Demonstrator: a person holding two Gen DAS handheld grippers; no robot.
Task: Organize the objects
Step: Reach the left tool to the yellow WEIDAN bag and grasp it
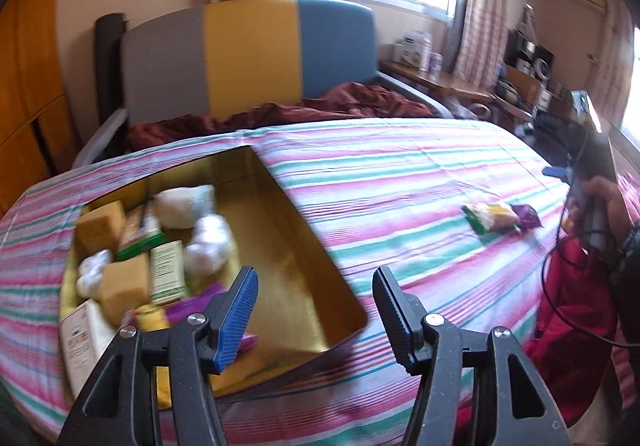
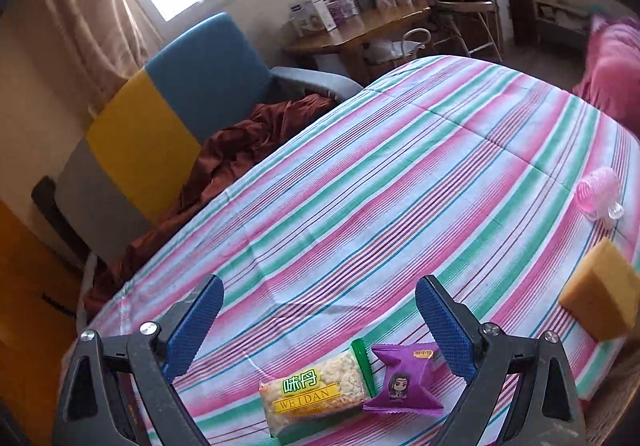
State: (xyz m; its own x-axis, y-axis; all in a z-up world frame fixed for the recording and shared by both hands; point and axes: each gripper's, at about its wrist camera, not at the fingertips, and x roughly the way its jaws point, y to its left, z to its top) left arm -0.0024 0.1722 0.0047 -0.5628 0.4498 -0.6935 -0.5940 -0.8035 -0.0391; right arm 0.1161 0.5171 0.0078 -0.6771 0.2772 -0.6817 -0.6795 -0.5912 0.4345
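Observation:
A gold tin box (image 1: 308, 278) lies open on the striped bedspread (image 1: 400, 173), with sponges (image 1: 102, 226), white packets (image 1: 208, 242) and small cartons inside. My left gripper (image 1: 315, 274) hovers open over the box's near right corner, nothing between its fingers. My right gripper (image 2: 322, 280) stands wide open just above a rice-cracker packet (image 2: 316, 394) and a purple snack packet (image 2: 404, 382), touching neither. The left wrist view shows the same rice-cracker packet (image 1: 490, 217) and purple packet (image 1: 528, 215) far right of the box. A yellow sponge (image 2: 600, 294) and a pink see-through item (image 2: 598, 193) lie further right.
A grey, yellow and blue backrest (image 1: 248, 53) stands behind the bed with a dark red blanket (image 1: 280, 113) bunched at its foot. A wooden desk (image 2: 360, 33) with boxes is by the window. Red cloth (image 1: 568, 306) hangs at the bed's right edge, beside a hand (image 1: 600, 197).

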